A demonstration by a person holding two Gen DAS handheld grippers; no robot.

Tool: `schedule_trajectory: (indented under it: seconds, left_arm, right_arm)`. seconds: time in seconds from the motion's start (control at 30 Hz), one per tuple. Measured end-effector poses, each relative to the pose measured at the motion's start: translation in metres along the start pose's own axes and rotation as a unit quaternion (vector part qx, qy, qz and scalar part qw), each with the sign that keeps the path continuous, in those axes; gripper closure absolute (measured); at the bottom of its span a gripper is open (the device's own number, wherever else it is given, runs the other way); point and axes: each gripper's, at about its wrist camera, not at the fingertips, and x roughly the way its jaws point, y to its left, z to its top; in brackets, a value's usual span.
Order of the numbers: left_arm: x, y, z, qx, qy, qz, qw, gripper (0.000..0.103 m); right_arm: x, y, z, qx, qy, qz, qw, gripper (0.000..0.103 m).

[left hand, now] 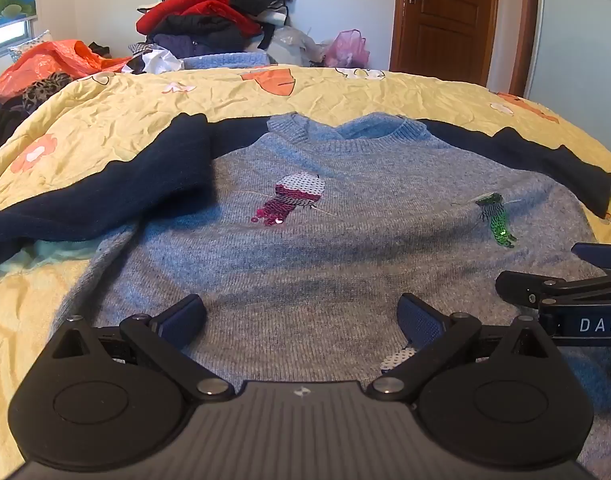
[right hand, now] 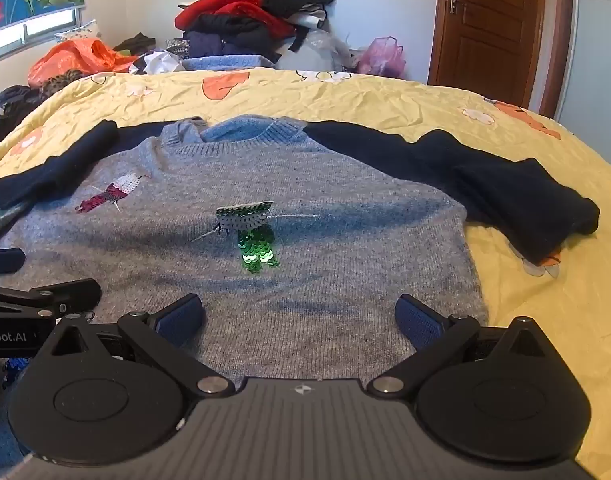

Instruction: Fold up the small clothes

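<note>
In the left wrist view, the left gripper (left hand: 301,320) hovered with its jaws spread wide and nothing between them, above the lower part of a grey sweater (left hand: 345,240). The sweater lay face up on the yellow quilt (left hand: 345,92), collar toward the far edge, dark navy sleeves (left hand: 105,192) reaching toward the left and right edges. A pink sequin patch (left hand: 293,198) and a green sequin patch (left hand: 497,220) sat on its chest. The right gripper (left hand: 565,280) showed at the right, also spread.

In the right wrist view, the right gripper (right hand: 299,320) was likewise released and empty, over the sweater's hem. A clothes pile (right hand: 253,12) stood beyond the quilt's far edge, beside a wooden door (right hand: 493,28).
</note>
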Motion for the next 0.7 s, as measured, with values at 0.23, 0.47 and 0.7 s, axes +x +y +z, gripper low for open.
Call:
schedule_trajectory:
  seconds: [0.23,0.47,0.7]
  left_arm:
    - [-0.0002,0.0001,-0.0002,0.0,-0.001,0.0,1.0,0.0]
    - [-0.0003,0.0001,-0.0003,0.0,-0.001,0.0,1.0,0.0]
    - [-0.0004,0.0001,-0.0003,0.0,-0.001,0.0,1.0,0.0]
  right_arm:
    - [0.0004,0.0002,0.0001,0.003,0.003,0.002,1.0,0.0]
    - [0.0004,0.0002,0.0001,0.002,0.003,0.002,1.0,0.0]
    - [0.0004,0.0004,0.0,0.003,0.002,0.002,1.0,0.0]
